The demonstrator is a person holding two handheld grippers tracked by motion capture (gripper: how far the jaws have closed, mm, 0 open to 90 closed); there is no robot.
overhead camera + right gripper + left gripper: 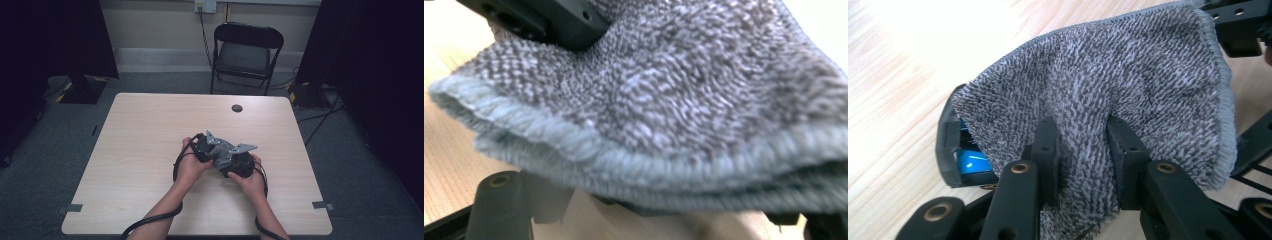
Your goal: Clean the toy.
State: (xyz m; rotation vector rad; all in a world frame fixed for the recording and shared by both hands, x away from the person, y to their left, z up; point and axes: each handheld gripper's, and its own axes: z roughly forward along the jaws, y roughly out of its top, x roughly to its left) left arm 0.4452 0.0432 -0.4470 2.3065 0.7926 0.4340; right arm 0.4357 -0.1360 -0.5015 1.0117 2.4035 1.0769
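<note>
The pale wooden surface (150,150) carries little besides the two hands meeting near its middle, each with a gripper, the two close together. Between them is a grey terry cloth (1128,85), soft and limp, draped and folded so that in the right gripper view two bound hems (624,165) lie one on the other just ahead of the jaws. The left gripper (1083,165) has its jaws partly closed on a pinched ridge of the cloth, which bulges up between them and spreads away beyond. For the right gripper (239,161) I cannot tell how its jaws stand; the cloth hangs across them. Such a cloth will likely be light, will sag and slip its folds, and seems best taken at a hem or corner. Left of the left jaws, under the cloth's edge, sits a small dark object with a blue face (970,162). No writing can be read anywhere.
</note>
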